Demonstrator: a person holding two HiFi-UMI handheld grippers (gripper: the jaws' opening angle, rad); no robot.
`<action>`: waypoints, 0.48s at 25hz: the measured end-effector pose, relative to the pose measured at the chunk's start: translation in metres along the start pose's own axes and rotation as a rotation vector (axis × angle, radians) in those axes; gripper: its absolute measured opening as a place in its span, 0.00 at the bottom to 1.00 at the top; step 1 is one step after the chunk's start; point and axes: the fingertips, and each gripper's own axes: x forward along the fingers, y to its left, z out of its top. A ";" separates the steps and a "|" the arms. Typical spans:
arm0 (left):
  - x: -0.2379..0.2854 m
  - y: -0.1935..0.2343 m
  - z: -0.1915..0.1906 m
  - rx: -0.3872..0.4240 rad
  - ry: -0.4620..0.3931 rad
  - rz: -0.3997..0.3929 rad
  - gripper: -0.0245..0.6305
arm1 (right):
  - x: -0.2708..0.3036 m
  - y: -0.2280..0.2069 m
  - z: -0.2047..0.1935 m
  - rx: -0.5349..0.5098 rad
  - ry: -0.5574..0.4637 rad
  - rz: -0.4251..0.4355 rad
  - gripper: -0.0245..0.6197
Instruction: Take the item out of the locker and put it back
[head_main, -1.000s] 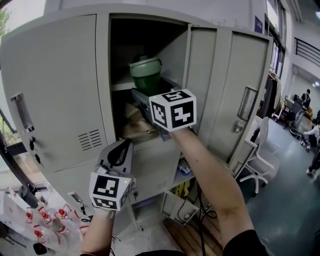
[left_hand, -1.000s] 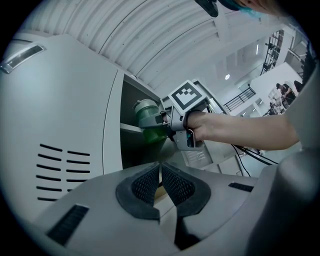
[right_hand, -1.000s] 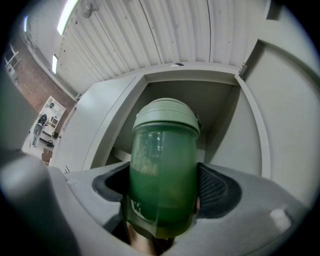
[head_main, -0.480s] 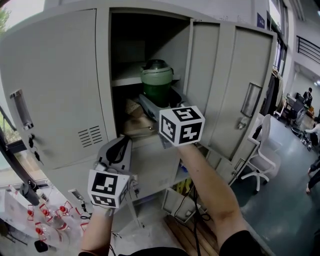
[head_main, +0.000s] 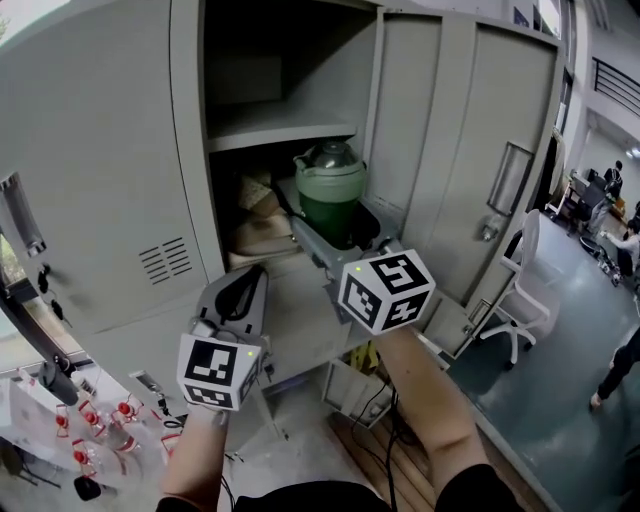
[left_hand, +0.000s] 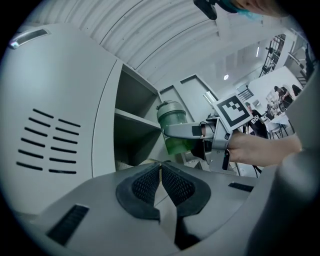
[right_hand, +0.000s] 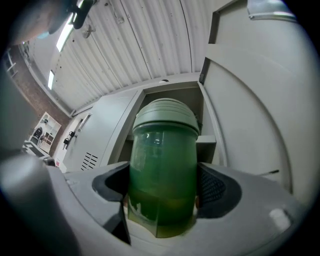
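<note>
Grey sheet steel first: tall locker (head_main: 100, 180), one compartment open, door (head_main: 405, 120) swung back on the right. Inside, a bare shelf (head_main: 280, 135) across the upper part; beneath it, tan bundles (head_main: 262, 225) heaped at the left, too dim to identify. Off to the right, a white chair (head_main: 520, 300), well apart. Next down in size, the green bottle (head_main: 330, 195): pale lid up, long axis upright, at the mouth of the compartment, below shelf level and in front of the lower section. Clamped round its lower body by the right gripper (head_main: 340, 232), jaws spread wide with one pad on each side, aimed into the locker and tilted slightly upward. Left gripper (head_main: 238, 300) lower and further left, well clear of the bottle, jaws pressed together on nothing. Probably at the turn between taking out and putting back. For the return, right hand plainly the nearer, bottle already facing the opening; likely a lift above the shelf lip before any push inward. Shelf edge above and door edge at the right the likeliest snags. Smallest of all, red-capped bits (head_main: 95, 440) at lower left.
</note>
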 end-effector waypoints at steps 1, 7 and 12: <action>0.000 -0.003 -0.003 -0.004 -0.001 -0.013 0.06 | -0.006 0.001 -0.004 0.011 -0.002 0.001 0.64; 0.001 -0.026 -0.024 -0.002 -0.015 -0.091 0.06 | -0.044 0.003 -0.034 0.044 0.001 -0.012 0.64; -0.004 -0.043 -0.041 -0.024 -0.018 -0.136 0.06 | -0.077 0.008 -0.054 0.055 0.007 -0.020 0.64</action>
